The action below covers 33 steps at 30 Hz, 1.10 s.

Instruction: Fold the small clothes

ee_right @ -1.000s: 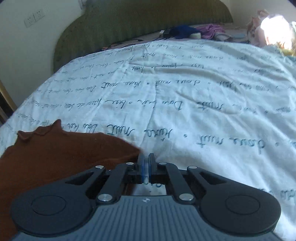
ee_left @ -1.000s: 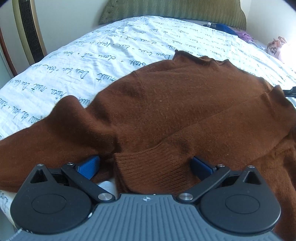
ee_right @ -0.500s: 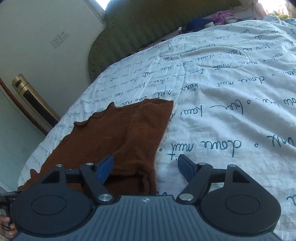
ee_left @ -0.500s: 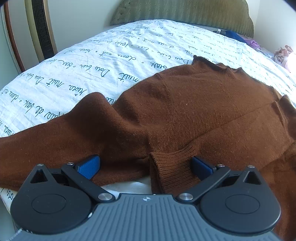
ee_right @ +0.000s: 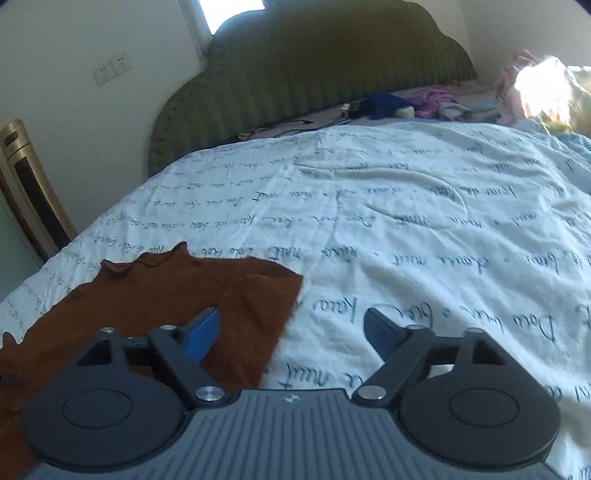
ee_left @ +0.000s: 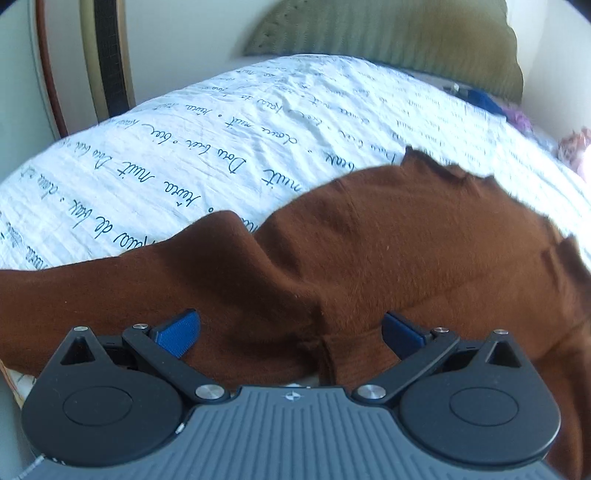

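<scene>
Rust-brown knitted sweater (ee_left: 388, 251) is spread flat on the white bedcover printed with dark handwritten script (ee_left: 207, 147), its scalloped collar (ee_left: 436, 166) pointing toward the olive-green padded headboard (ee_left: 388, 33). Directly below the left gripper (ee_left: 291, 330) a ribbed cuff of a folded-in sleeve (ee_left: 351, 358) is seen, lying between the two blue pads; the jaws are held wide apart and no cloth is pressed by either pad. One sleeve is stretched away to the left of that gripper, along the near edge of the bed.

From the right wrist view, the sweater (ee_right: 177, 295) is seen at lower left, and its folded straight edge runs down between the fingers of the right gripper (ee_right: 291, 332). The left blue pad (ee_right: 201, 334) is positioned over the brown knit, the other over bare bedcover (ee_right: 406, 229). These jaws have just been opening and now stand wide, with nothing clamped. Blue and purple garments (ee_right: 406, 103) are noted far off, by the headboard (ee_right: 314, 66). A gold-coloured upright appliance (ee_right: 29, 184) is seen against the wall at left.
</scene>
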Available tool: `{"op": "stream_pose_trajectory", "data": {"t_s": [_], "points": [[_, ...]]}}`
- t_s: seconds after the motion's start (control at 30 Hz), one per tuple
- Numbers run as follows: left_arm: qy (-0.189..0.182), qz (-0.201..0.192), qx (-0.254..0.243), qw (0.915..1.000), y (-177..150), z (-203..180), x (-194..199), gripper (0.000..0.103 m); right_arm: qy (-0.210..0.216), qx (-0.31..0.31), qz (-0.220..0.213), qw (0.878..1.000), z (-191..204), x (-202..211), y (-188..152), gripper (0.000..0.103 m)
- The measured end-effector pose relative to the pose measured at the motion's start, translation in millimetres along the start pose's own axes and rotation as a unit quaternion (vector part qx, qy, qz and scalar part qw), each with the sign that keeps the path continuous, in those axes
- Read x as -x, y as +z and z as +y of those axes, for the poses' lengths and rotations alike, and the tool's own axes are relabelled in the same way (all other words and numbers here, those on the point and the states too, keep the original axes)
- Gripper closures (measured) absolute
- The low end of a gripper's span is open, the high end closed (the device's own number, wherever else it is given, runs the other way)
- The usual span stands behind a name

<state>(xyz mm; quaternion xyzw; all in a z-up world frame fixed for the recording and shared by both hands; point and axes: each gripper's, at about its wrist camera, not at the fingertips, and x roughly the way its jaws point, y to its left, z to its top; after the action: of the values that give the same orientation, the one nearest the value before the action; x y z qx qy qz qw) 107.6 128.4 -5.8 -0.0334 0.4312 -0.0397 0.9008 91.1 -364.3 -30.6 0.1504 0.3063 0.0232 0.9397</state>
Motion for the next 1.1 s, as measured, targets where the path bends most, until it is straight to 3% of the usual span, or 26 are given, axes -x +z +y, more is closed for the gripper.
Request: {"op": "stream_pose_trajectory", "data": {"t_s": [0.1, 0.13, 0.17, 0.2, 0.23, 0.3, 0.4, 0.47, 0.5, 0.53, 0.57, 0.6, 0.7, 0.83, 0.87, 0.9, 0.93, 0.97, 1.03, 1.1], "points": [[-0.052, 0.004, 0.03, 0.9982, 4, 3, -1, 0.0, -0.024, -0.028, 0.05, 0.998, -2, -41, 10, 0.017], [-0.066, 0.005, 0.032, 0.9973, 4, 1, -4, 0.0, -0.006, -0.043, 0.066, 0.997, -6, -54, 8, 0.022], [-0.074, 0.009, 0.029, 0.9968, 2, -3, -11, 0.0, 0.009, -0.05, 0.075, 0.996, -7, -62, 5, 0.052], [-0.061, 0.018, 0.018, 0.9978, 0, -9, -21, 0.0, 0.002, -0.046, 0.078, 0.996, -7, -67, 3, 0.092], [-0.036, 0.022, -0.001, 0.9991, -2, -16, -28, 0.0, -0.006, -0.036, 0.073, 0.997, -5, -66, 3, 0.096], [0.033, -0.012, -0.09, 0.9954, -12, -40, -35, 0.0, -0.032, -0.009, 0.065, 0.997, -2, -63, 5, 0.098], [0.023, -0.032, -0.082, 0.9958, -15, -36, -37, 0.0, -0.135, 0.044, 0.059, 0.988, -13, -67, 2, 0.103], [0.009, -0.023, -0.062, 0.9978, -9, -24, -34, 0.0, -0.097, 0.016, 0.062, 0.993, -30, -61, 5, 0.103], [0.004, -0.015, -0.051, 0.9986, -5, -17, -30, 0.0, -0.099, 0.003, 0.062, 0.993, -33, -55, 7, 0.103], [-0.004, -0.014, -0.036, 0.9993, -2, -10, -25, 0.0, -0.105, -0.009, 0.047, 0.993, -34, -42, 9, 0.1], [-0.011, -0.016, -0.014, 0.9997, 2, 0, -18, 0.0, -0.084, -0.011, 0.028, 0.996, -31, -27, 11, 0.099], [-0.022, -0.02, 0.008, 0.9995, 6, 10, -12, 0.0, -0.043, -0.005, 0.013, 0.999, -23, -13, 10, 0.099], [-0.069, -0.033, 0.057, 0.9954, 13, 31, 5, 0.0, 0.023, 0.043, 0.002, 0.999, 9, 9, -1, 0.099], [-0.124, -0.023, 0.062, 0.9902, 13, 20, 7, 0.0, 0.078, 0.093, 0.026, 0.992, 49, 2, -25, 0.099], [-0.133, -0.015, 0.055, 0.9894, 9, 13, 3, 0.0, 0.073, 0.108, 0.041, 0.991, 56, -5, -33, 0.099], [-0.137, -0.006, 0.043, 0.9897, 4, 4, -3, 0.0, 0.042, 0.126, 0.059, 0.989, 60, -15, -40, 0.099], [-0.135, 0.001, 0.029, 0.9904, -1, -4, -10, 0.0, 0.009, 0.143, 0.069, 0.987, 61, -24, -48, 0.099], [-0.12, 0.006, 0.013, 0.9927, -6, -11, -18, 0.0, 0.015, 0.147, 0.046, 0.988, 55, -24, -53, 0.1], [-0.061, -0.013, -0.044, 0.9971, -15, -27, -23, 0.0, 0.017, 0.115, 0.054, 0.992, 49, -25, -46, 0.1], [-0.047, -0.004, -0.058, 0.9972, -14, -31, -20, 0.0, 0.007, 0.106, 0.06, 0.992, 59, -17, -38, 0.097]]}}
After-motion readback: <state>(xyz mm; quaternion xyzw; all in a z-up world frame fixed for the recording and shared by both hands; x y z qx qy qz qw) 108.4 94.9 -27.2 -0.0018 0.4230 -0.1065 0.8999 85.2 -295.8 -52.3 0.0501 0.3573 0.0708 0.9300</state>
